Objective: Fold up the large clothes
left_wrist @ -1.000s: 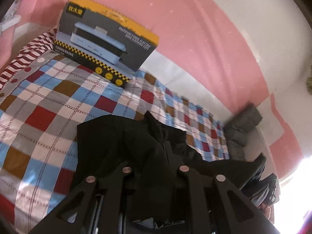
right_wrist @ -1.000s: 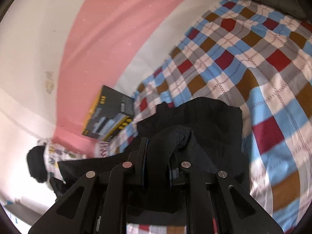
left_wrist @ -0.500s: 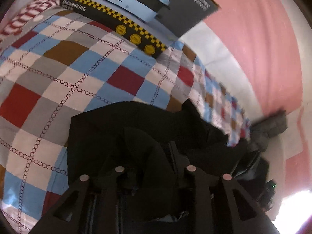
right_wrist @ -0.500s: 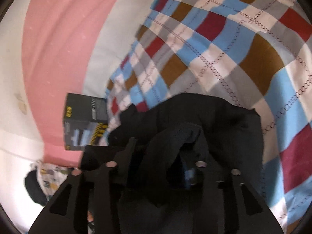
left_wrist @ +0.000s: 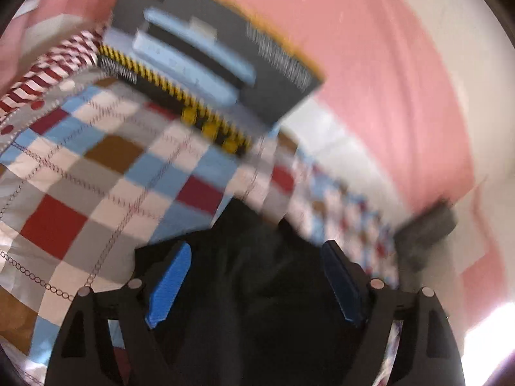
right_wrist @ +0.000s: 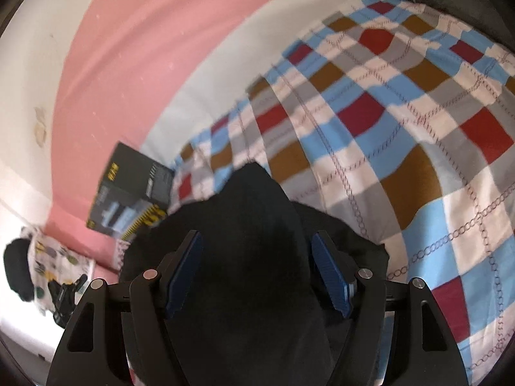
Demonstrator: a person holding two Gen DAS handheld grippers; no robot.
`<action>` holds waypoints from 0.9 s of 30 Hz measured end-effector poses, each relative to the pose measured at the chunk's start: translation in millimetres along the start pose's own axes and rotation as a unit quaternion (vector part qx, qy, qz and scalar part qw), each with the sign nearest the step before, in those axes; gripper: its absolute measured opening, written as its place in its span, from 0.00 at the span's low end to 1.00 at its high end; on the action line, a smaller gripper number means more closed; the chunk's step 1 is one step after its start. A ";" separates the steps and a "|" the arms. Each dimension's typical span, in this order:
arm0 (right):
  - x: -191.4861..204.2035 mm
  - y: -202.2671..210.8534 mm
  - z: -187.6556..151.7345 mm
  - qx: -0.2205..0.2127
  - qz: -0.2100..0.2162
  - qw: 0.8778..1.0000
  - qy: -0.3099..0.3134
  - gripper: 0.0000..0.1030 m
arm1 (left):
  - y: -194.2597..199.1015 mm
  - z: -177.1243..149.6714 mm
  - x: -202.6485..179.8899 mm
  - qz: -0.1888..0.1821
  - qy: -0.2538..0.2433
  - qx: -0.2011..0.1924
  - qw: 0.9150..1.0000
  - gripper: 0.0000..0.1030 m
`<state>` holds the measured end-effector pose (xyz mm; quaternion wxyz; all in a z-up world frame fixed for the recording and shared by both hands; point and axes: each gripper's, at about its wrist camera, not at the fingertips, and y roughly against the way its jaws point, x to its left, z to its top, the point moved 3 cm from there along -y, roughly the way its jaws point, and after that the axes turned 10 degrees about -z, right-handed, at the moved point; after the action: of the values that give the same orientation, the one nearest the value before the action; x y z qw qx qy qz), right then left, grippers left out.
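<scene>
Black garment (right_wrist: 251, 257) lies between both just-opened hand-held grippers (left_wrist: 254, 283) (right_wrist: 256, 270), ungripped; cardboard box (left_wrist: 206, 54) closed

left gripper (left_wrist: 254, 276): jaws just opened wide, angled downward | right gripper (right_wrist: 256, 270): jaws just opened, angled downward

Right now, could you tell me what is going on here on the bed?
A person is folding a black garment on a checked bedspread, with a handheld gripper in each hand. Both the left gripper and the right gripper have just been opening: their blue-padded fingers stand apart with the cloth between them, released rather than pinched. A dark product box stands by the pink wall.
</scene>
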<state>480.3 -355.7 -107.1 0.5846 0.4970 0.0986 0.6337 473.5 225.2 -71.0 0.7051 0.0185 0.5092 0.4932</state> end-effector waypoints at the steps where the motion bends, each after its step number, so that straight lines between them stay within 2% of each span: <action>1: 1.0 -5.9 -2.2 0.008 -0.001 1.000 0.005 0.69 | -12.9 -4.4 4.1 0.005 -0.002 0.025 1.000 0.82; 3: 6.7 -20.2 -6.1 0.025 -0.006 0.999 0.023 0.69 | -39.0 -13.1 13.4 0.015 -0.008 0.071 0.997 0.82; 5: 10.2 -31.9 -7.1 0.034 -0.024 0.998 0.038 0.69 | -59.8 -19.3 21.8 0.045 -0.023 0.087 0.995 0.81; 7: 13.2 -41.6 -4.6 0.045 -0.043 0.997 0.054 0.66 | -72.7 -25.0 26.4 0.062 -0.034 0.100 0.992 0.74; 8: 14.7 -41.2 -2.7 0.040 -0.056 0.996 0.062 0.39 | -73.8 -24.6 25.4 0.082 -0.048 0.091 0.991 0.53; 9: 16.1 -37.3 0.3 0.024 -0.080 0.994 0.067 0.18 | -69.9 -23.3 21.9 0.096 -0.062 0.076 0.991 0.32; 11: 20.2 -29.3 5.7 0.010 -0.086 0.994 0.071 0.12 | -57.4 -17.0 9.8 0.077 -0.079 0.046 0.993 0.20; 14: 29.3 -20.7 18.6 -0.024 -0.109 0.989 0.093 0.11 | -46.2 -4.2 -6.8 0.084 -0.113 0.003 0.990 0.17; 18: 23.9 -34.2 36.3 -0.047 -0.136 0.988 0.063 0.11 | -55.3 17.2 -0.5 0.083 -0.088 -0.035 0.992 0.17; 21: 14.8 -75.6 27.7 -0.026 -0.193 0.977 0.082 0.11 | -97.0 10.1 22.1 0.127 -0.093 -0.009 0.987 0.18; 22: 11.1 -85.9 23.8 -0.019 -0.199 0.976 0.082 0.12 | -111.8 3.0 31.7 0.135 -0.089 0.004 0.987 0.19; 27: 1.4 -105.2 15.0 -0.021 -0.216 0.972 0.093 0.16 | -129.2 -6.0 48.9 0.133 -0.083 -0.007 0.988 0.30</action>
<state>559.3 -330.0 -173.3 0.7062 0.3902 0.2438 0.5381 556.3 191.0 -176.4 0.6734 0.1216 0.4385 0.5826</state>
